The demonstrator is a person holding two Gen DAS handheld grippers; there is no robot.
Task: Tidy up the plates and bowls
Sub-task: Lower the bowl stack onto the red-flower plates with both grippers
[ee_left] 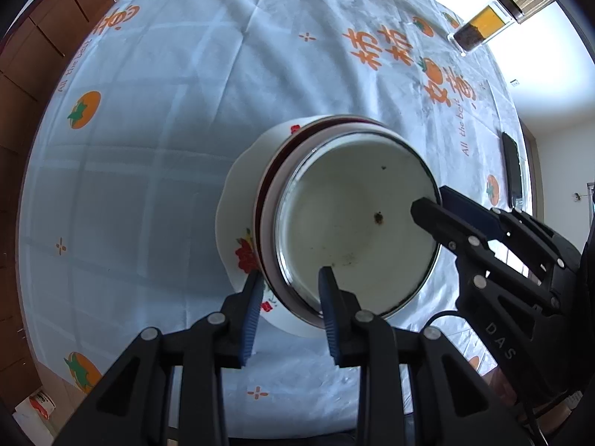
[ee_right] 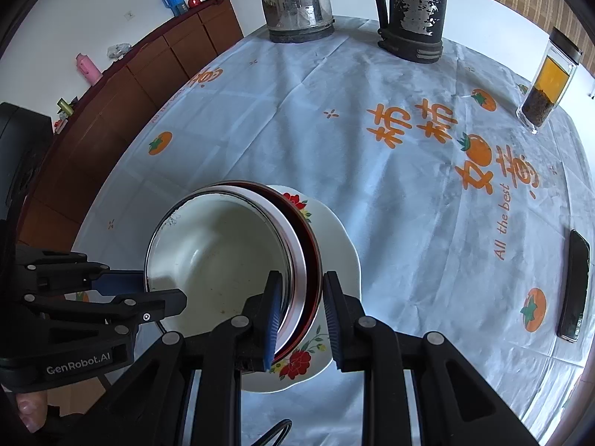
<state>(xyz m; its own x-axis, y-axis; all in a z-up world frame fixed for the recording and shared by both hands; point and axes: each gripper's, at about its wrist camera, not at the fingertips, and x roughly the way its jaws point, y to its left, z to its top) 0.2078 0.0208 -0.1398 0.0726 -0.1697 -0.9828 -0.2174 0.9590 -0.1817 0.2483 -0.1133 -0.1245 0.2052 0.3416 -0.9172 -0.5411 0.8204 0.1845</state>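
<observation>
I hold a gripper in each hand over a stack of dishes on the tablecloth [ee_left: 186, 111]. The stack sits near my edge of the table: a white enamel bowl [ee_left: 357, 223] nested in a red-rimmed bowl [ee_left: 266, 200], both resting on a flowered plate [ee_left: 238, 200].

My left gripper [ee_left: 290, 297] is partly open, its fingers straddling the near rims of the two bowls: one blue pad [ee_left: 329, 297] is inside the enamel bowl, the other outside above the plate. I cannot tell whether the pads touch the rims.

My right gripper [ee_right: 303, 308] does the same on the opposite side, also partly open, with one pad [ee_right: 273, 312] inside the enamel bowl and the other finger beyond the red rim over the plate. In the left view it reaches in from the right, one finger over the bowl's edge.

Farther back on the table stand a steel kettle [ee_right: 293, 3] and a dark flask [ee_right: 412, 7], apart from each other. A glass tea jar [ee_right: 546, 85] stands to the right, and a phone [ee_right: 574, 286] lies near the right edge.
</observation>
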